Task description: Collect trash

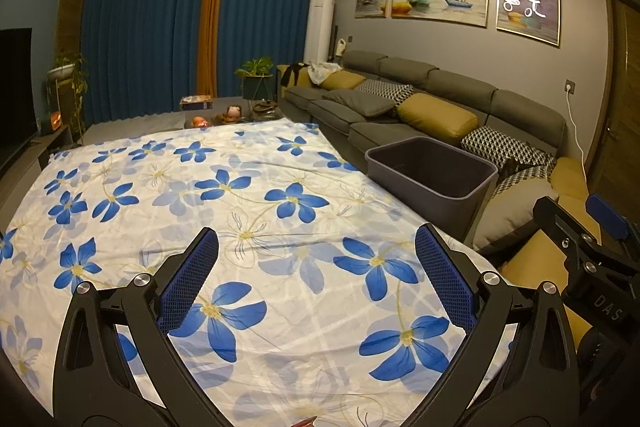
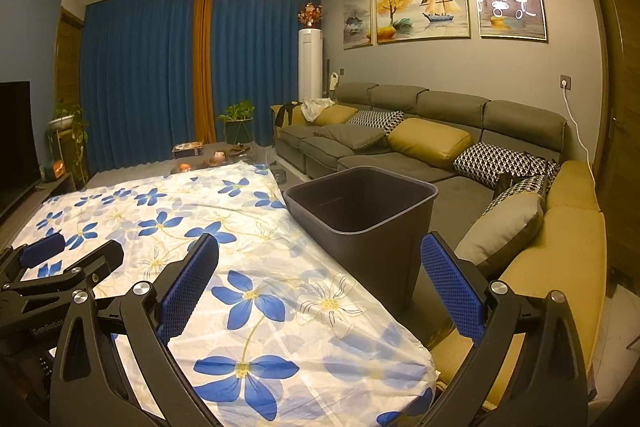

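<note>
A dark grey trash bin stands beside the right edge of a table covered with a white cloth with blue flowers. It also shows in the right wrist view, and it looks empty inside. My left gripper is open and empty above the cloth. My right gripper is open and empty over the table's right edge, close to the bin. No trash shows on the cloth. A small reddish thing peeks in at the bottom edge of the left wrist view.
A grey and mustard sofa with cushions runs along the right wall behind the bin. Blue curtains, potted plants, a white standing air conditioner and a TV at the left ring the room. Small items sit beyond the table's far end.
</note>
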